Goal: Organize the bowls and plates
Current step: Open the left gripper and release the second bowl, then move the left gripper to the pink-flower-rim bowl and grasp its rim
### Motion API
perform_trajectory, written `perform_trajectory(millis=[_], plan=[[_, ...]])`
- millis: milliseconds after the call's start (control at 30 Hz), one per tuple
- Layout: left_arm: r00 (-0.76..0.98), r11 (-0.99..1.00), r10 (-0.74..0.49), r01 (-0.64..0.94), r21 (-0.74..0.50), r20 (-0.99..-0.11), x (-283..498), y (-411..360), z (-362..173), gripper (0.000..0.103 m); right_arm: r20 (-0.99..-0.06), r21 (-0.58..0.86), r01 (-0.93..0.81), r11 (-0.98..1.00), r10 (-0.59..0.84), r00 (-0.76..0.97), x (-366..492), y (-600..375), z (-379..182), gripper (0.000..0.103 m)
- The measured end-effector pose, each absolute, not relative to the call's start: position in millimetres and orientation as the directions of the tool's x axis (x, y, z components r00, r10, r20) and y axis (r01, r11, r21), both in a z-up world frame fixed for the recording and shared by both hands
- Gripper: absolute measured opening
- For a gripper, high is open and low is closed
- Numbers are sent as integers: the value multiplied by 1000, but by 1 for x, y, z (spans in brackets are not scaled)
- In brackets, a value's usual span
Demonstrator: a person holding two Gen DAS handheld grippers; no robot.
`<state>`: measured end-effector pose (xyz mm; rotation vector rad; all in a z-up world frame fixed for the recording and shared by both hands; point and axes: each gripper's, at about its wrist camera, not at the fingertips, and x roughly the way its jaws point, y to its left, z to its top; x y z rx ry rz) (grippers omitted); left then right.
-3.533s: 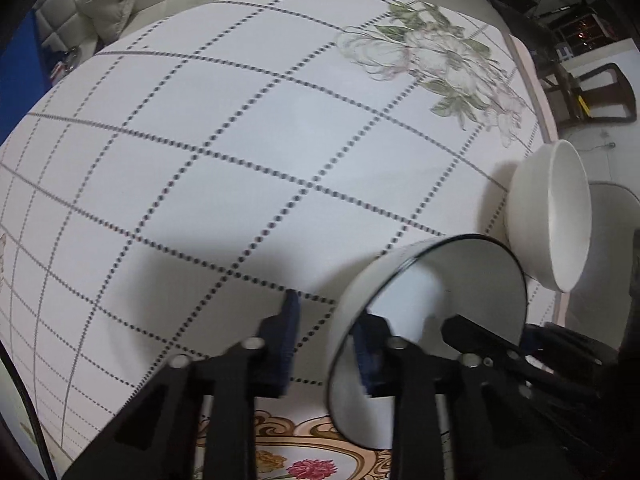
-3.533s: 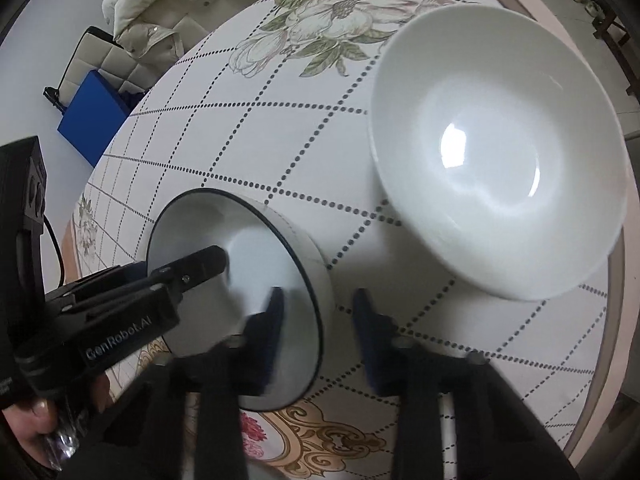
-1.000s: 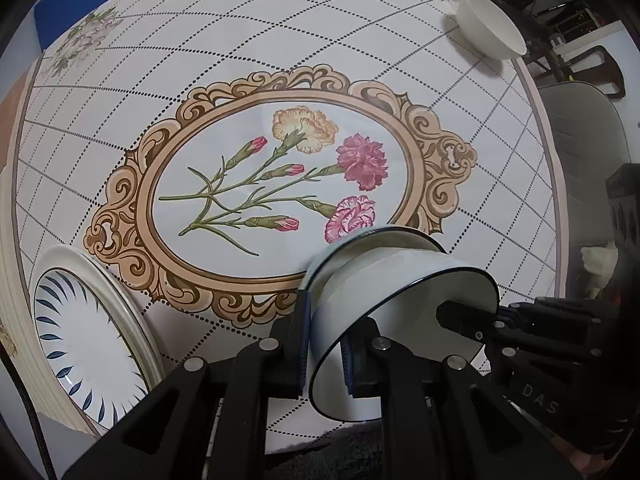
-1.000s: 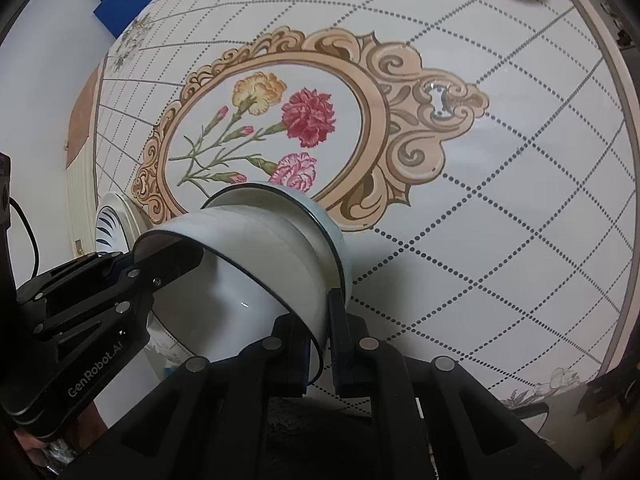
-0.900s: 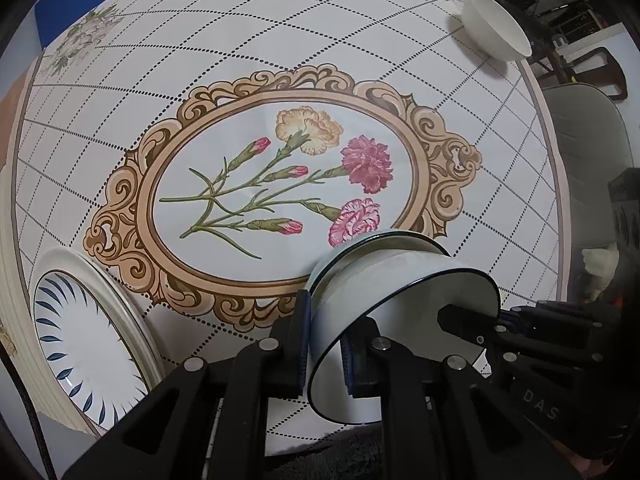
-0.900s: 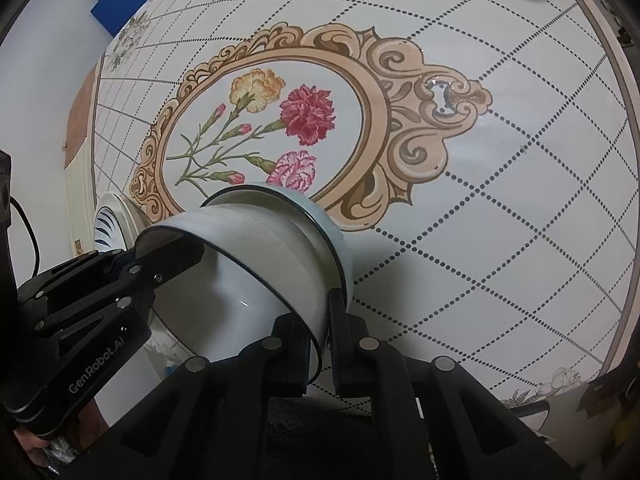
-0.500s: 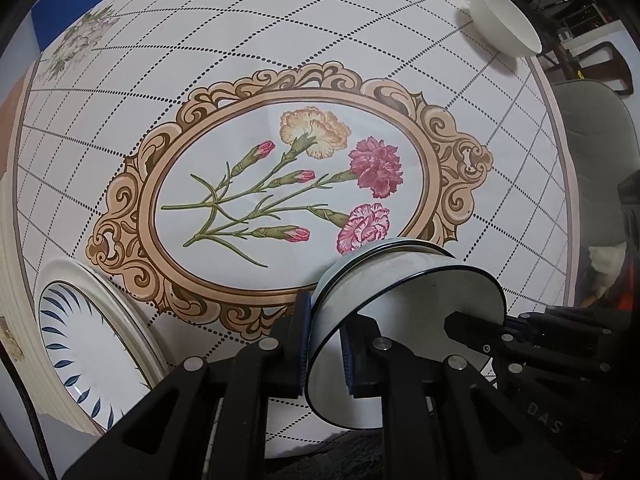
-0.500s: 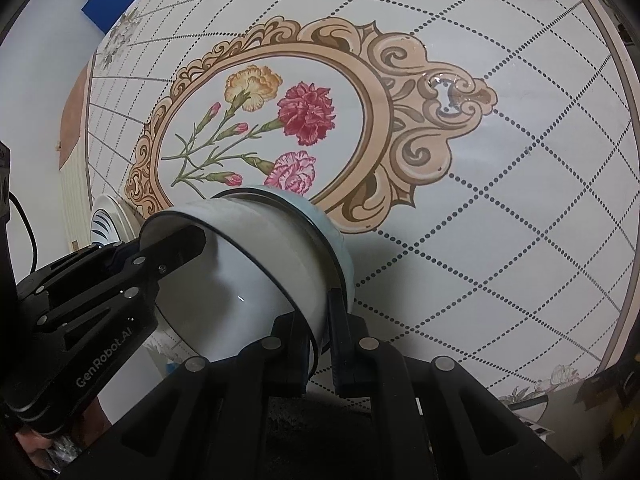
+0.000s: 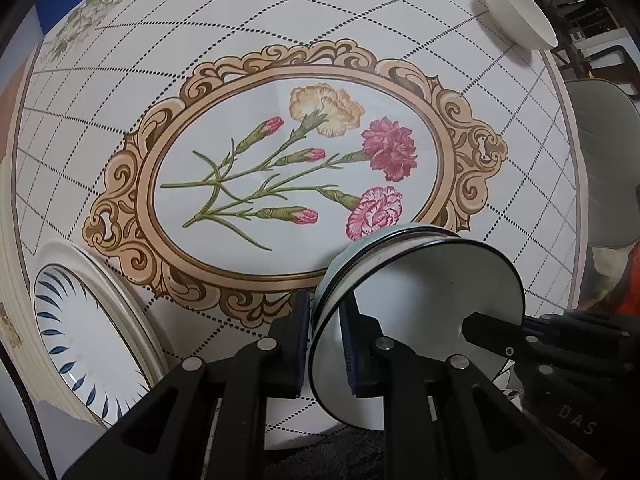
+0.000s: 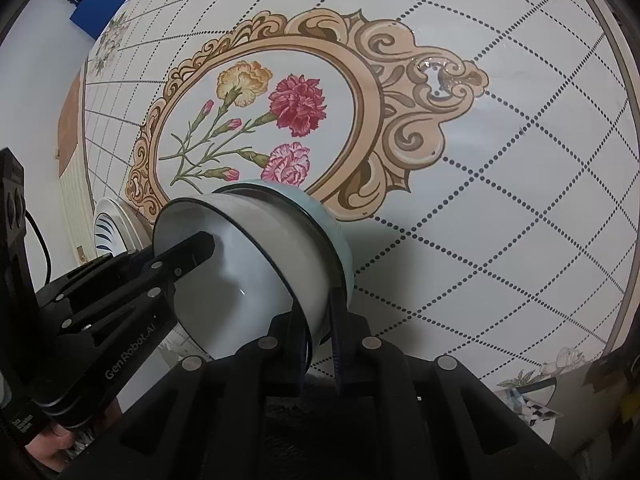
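Note:
A white bowl with a dark rim [image 9: 420,304] is held between both grippers above the table's near edge; it also shows in the right wrist view [image 10: 256,264]. It sits inside or against a pale blue bowl [image 10: 336,236]. My left gripper [image 9: 326,344] is shut on the bowl's left rim. My right gripper [image 10: 318,340] is shut on its right rim. A blue-leaf plate [image 9: 84,344] lies at the near left. A plain white bowl [image 9: 520,12] stands at the far right edge.
The round table [image 9: 200,40] has a flowered oval frame in its middle. A grey chair [image 9: 600,160] stands past the right edge. A blue box [image 10: 100,0] is on the floor beyond the table.
Both grippers closed on the dark-rimmed bowl and carried it from beside the plain white bowl back to the table's near side. Over the last second it crept slightly forward.

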<state>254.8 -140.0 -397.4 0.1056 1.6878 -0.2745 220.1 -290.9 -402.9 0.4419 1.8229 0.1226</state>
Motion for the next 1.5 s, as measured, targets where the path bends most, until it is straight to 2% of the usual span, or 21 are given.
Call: perform_trajectory(millis=[100, 367, 433, 467, 500, 533, 567, 600, 733, 767, 867, 933, 1167, 1267, 1500], plan=[[-140, 970, -86, 216, -115, -986, 254, -139, -396, 15, -908, 287, 223, 932, 338, -248, 219, -290, -400, 17], [-122, 973, -84, 205, -107, -989, 251, -135, -386, 15, -909, 274, 189, 943, 318, -268, 213, -290, -399, 17], [-113, 976, -81, 195, -102, -990, 248, -135, -378, 16, -914, 264, 181, 947, 306, -266, 211, -291, -397, 23], [-109, 976, -81, 191, -101, -991, 248, -132, -373, 18, -918, 259, 177, 949, 299, -261, 211, -292, -395, 37], [-103, 978, -78, 186, -96, -992, 247, -131, -366, 21, -922, 256, 174, 951, 294, -250, 211, -294, -392, 59], [-96, 978, -77, 184, -94, -992, 247, -130, -361, 30, -926, 255, 170, 952, 291, -242, 211, -295, -389, 72], [-86, 978, -78, 185, -93, -993, 248, -129, -356, 36, -929, 256, 165, 952, 290, -231, 212, -296, -386, 93], [-71, 979, -69, 187, -82, -995, 251, -130, -350, 40, -933, 255, 159, 954, 286, -217, 212, -298, -382, 97], [-21, 978, -18, 206, -22, -1000, 255, -133, -332, 70, -956, 206, 126, 970, 227, -184, 212, -306, -366, 98], [-12, 978, -10, 206, -12, -1000, 256, -132, -329, 77, -960, 195, 121, 973, 215, -177, 213, -308, -364, 101], [-2, 981, -25, 194, -25, -1000, 260, -133, -322, 92, -973, 163, 125, 979, 181, -146, 215, -322, -352, 103], [6, 980, -47, 194, -45, -999, 264, -141, -316, 97, -972, 173, 157, 972, 194, -133, 218, -336, -346, 103], [71, 958, -78, 280, -55, -994, 312, -207, -294, 99, -981, 169, 233, 958, 186, -54, 247, -385, -326, 103], [114, 943, -53, 333, -12, -992, 347, -248, -290, 99, -990, 131, 250, 959, 138, -12, 275, -419, -314, 103], [96, 924, -95, 378, -52, -991, 439, -324, -310, 98, -991, 133, 330, 934, 118, 64, 352, -496, -316, 103]])
